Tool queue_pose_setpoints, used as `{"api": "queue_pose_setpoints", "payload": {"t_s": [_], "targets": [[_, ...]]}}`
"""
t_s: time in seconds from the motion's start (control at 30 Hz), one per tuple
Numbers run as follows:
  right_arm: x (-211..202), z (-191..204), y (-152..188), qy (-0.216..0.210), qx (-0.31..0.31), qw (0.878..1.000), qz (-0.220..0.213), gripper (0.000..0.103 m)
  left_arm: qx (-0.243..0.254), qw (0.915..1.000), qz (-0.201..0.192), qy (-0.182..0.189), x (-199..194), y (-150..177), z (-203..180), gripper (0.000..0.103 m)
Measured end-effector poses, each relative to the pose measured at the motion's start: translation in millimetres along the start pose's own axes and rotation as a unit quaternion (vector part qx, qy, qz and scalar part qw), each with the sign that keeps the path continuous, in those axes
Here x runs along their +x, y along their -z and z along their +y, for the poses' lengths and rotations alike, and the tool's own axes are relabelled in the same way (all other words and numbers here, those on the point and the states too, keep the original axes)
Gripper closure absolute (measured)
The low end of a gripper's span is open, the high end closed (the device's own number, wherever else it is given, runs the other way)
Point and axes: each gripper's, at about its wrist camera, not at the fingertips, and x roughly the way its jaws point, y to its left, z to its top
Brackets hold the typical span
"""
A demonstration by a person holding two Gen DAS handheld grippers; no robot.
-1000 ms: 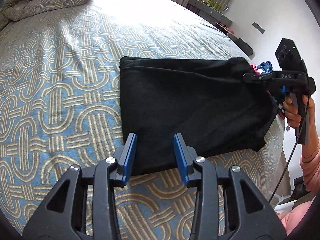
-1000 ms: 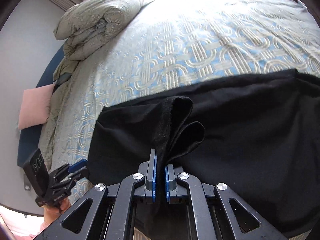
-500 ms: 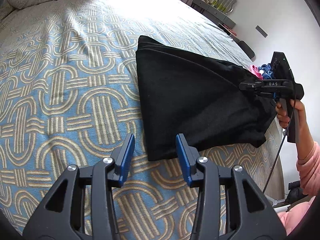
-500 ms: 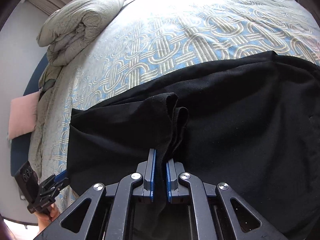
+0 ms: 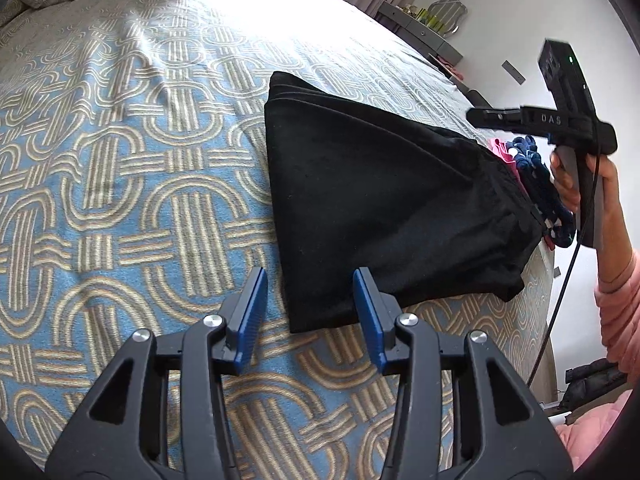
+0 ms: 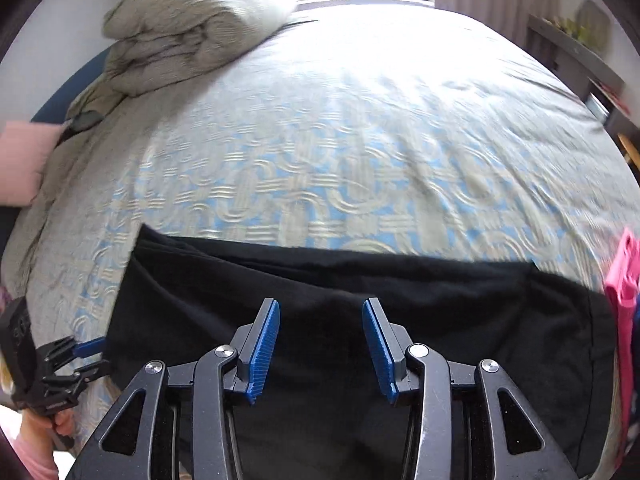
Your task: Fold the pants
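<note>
The black pants (image 5: 384, 208) lie folded flat on the patterned bed near its right edge. They also fill the lower part of the right wrist view (image 6: 340, 300). My left gripper (image 5: 308, 300) is open and empty, hovering just above the near left corner of the pants. My right gripper (image 6: 320, 336) is open and empty above the pants. It also shows in the left wrist view (image 5: 476, 114), raised above the far right end of the pants. My left gripper shows in the right wrist view (image 6: 86, 356) at the pants' left end.
The blue and beige bedspread (image 5: 120, 160) stretches away to the left. A folded duvet (image 6: 192, 28) and a pink pillow (image 6: 24, 164) lie at the head of the bed. Pink and navy clothes (image 5: 532, 176) lie at the right bed edge. A shelf (image 5: 420, 28) stands by the wall.
My right gripper has opened and let go of the pants fold, then lifted clear. The fold has dropped flat. My left gripper stayed open and pulled back a little.
</note>
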Motion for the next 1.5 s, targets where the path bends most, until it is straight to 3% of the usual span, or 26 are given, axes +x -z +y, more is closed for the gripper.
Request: {"api": "queue_pose_setpoints", "payload": {"t_s": [0.1, 0.23, 0.4, 0.63, 0.87, 0.97, 1.0, 1.03, 1.1, 1.17, 1.23, 1.33, 1.37, 1.43, 1.5], "targets": [[18.5, 58.8, -30.7, -0.050, -0.096, 0.994, 0.024, 0.059, -0.001, 0.9999, -0.004, 0.012, -0.8, 1.3, 1.5, 0.057], [58.1, 127.0, -59.6, -0.077, -0.209, 0.972, 0.069, 0.065, 0.006, 0.9997, -0.001, 0.025, -2.0, 3.7, 1.9, 0.064], [87.1, 187.6, -58.9, -0.085, -0.373, 0.917, 0.112, 0.082, 0.030, 0.9991, -0.014, 0.026, -2.9, 9.7, -1.8, 0.074], [116.4, 212.9, -62.0, -0.085, -0.438, 0.875, 0.189, 0.084, 0.017, 0.9979, -0.023, 0.059, -2.5, 14.6, 11.0, 0.076], [133.1, 217.9, -64.6, -0.069, -0.449, 0.858, 0.241, 0.074, 0.007, 0.9968, -0.022, 0.076, -3.7, 13.3, 25.0, 0.076], [139.7, 217.8, -62.8, -0.078, -0.434, 0.860, 0.255, 0.073, 0.011, 0.9967, -0.022, 0.077, -2.1, 12.7, 22.9, 0.077], [143.0, 218.4, -60.5, -0.077, -0.428, 0.863, 0.259, 0.083, 0.020, 0.9967, -0.025, 0.075, -3.6, 13.1, 21.7, 0.090], [145.5, 223.1, -58.8, -0.076, -0.424, 0.864, 0.259, 0.088, 0.033, 0.9966, -0.031, 0.069, -6.1, 13.8, 18.5, 0.093], [139.3, 227.4, -53.1, -0.079, -0.420, 0.871, 0.242, 0.096, 0.051, 0.9960, -0.035, 0.065, -10.4, 15.8, 11.9, 0.094], [122.7, 227.9, -53.7, -0.100, -0.412, 0.880, 0.212, 0.098, 0.059, 0.9950, -0.046, 0.066, -19.3, 17.4, 7.2, 0.095], [111.6, 218.3, -70.6, -0.118, -0.371, 0.903, 0.181, 0.102, 0.060, 0.9944, -0.047, 0.074, -26.2, 18.2, 6.9, 0.095], [113.3, 182.0, -117.5, -0.053, -0.281, 0.951, 0.115, 0.103, 0.064, 0.9966, -0.032, 0.042, -21.8, 24.1, 11.1, 0.096], [115.3, 171.4, -125.5, -0.046, -0.260, 0.958, 0.110, 0.103, 0.059, 0.9974, -0.020, 0.036, -18.2, 26.9, 14.3, 0.096], [115.9, 164.3, -125.8, -0.046, -0.262, 0.957, 0.113, 0.102, 0.056, 0.9978, -0.013, 0.033, -16.9, 32.1, 17.0, 0.096], [115.8, 171.6, -111.3, -0.101, -0.276, 0.943, 0.153, 0.100, 0.056, 0.9978, -0.012, 0.033, -19.6, 33.7, 17.3, 0.096]]}}
